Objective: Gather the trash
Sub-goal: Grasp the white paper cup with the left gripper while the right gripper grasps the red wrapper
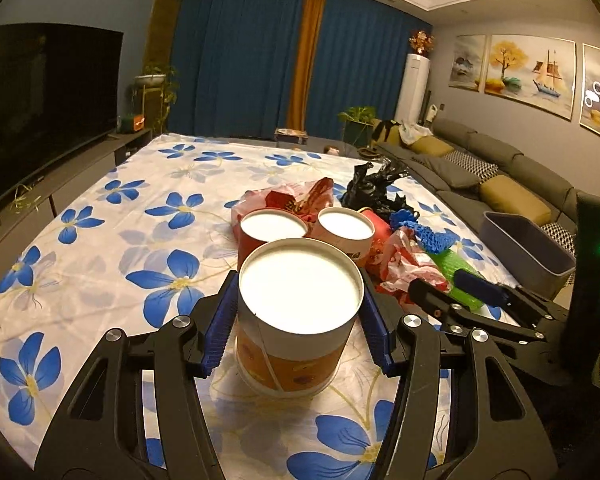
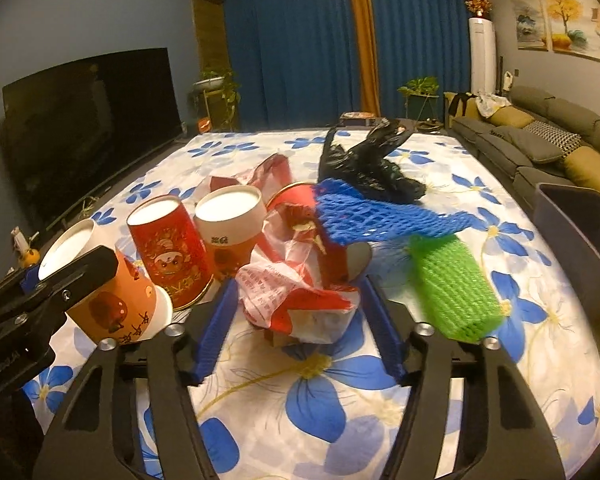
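Left wrist view: the orange paper cup (image 1: pixel 298 316) stood near, between the pads of the left gripper (image 1: pixel 298 320), which pressed its sides — light, thin-walled and easily crushed, it was judged best held low on the wall. Behind it stood a red cup (image 1: pixel 260 236) and a white cup (image 1: pixel 346 232). To the right, the crumpled red-and-white wrapper (image 2: pixel 296 300) lay between the right gripper (image 2: pixel 298 320)'s parted jaws, apparently not yet pinched; soft and limp, its bunched middle was judged the best hold. Blue foam netting (image 2: pixel 364 216) overlapped its far side, green netting (image 2: pixel 456 288) lay just right, a black bag (image 2: pixel 364 168) farther off, and a grey bin (image 1: pixel 528 244) at the far right.
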`<state>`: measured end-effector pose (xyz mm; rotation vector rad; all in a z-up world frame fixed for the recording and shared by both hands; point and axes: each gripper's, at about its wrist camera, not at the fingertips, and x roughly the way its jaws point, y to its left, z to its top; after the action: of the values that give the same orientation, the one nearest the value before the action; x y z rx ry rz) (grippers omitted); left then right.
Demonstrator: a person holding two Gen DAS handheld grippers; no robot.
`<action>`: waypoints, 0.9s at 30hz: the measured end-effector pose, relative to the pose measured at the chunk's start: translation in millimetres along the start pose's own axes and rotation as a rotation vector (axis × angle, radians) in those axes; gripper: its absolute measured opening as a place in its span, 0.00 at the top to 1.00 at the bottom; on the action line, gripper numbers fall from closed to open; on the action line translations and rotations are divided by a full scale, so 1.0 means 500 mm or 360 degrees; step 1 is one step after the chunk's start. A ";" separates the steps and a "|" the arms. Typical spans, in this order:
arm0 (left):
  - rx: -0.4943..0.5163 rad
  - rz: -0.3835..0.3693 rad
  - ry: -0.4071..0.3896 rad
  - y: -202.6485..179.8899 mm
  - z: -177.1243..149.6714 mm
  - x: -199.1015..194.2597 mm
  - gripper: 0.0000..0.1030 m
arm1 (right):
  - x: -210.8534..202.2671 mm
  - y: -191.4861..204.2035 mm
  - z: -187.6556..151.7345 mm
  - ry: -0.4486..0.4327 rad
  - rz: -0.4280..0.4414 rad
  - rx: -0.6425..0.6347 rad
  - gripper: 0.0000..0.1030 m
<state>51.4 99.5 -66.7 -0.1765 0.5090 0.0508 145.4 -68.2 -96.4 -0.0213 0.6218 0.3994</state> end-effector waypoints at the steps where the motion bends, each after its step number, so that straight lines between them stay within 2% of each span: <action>1: -0.0002 0.0000 0.0000 0.000 0.000 0.000 0.46 | 0.001 0.001 0.000 -0.0002 0.0007 -0.0004 0.44; 6: -0.0007 -0.0003 0.0003 0.004 0.000 0.001 0.46 | 0.007 0.004 0.004 0.0002 0.0049 -0.0012 0.44; 12: -0.0007 0.0004 0.0007 0.007 0.000 0.001 0.46 | 0.015 0.008 0.004 0.0014 0.0049 -0.0043 0.34; 17: -0.0007 0.0005 0.0009 0.008 0.000 0.001 0.46 | 0.028 0.007 0.000 0.0051 0.0022 -0.0052 0.35; 20: -0.0007 0.0003 0.0010 0.007 0.000 0.000 0.46 | 0.024 0.005 -0.001 0.0042 0.0034 -0.0056 0.47; 21: -0.0005 0.0002 0.0008 0.006 0.000 -0.001 0.46 | 0.021 0.007 -0.001 0.0037 0.0041 -0.0064 0.58; 24: -0.0002 0.0003 0.0005 0.006 0.001 0.001 0.46 | 0.019 0.009 -0.005 0.0036 0.0067 -0.0081 0.72; 25: -0.0001 0.0002 0.0003 0.006 0.001 0.001 0.46 | 0.014 0.009 -0.006 0.0026 0.0073 -0.0084 0.76; 27: 0.0001 0.0004 0.0000 0.006 0.001 -0.001 0.46 | 0.001 0.011 -0.008 0.0006 0.0090 -0.0091 0.78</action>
<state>51.2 102.3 -66.5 -0.1754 0.5093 0.0530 141.4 -63.7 -99.6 -0.0588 0.6154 0.4718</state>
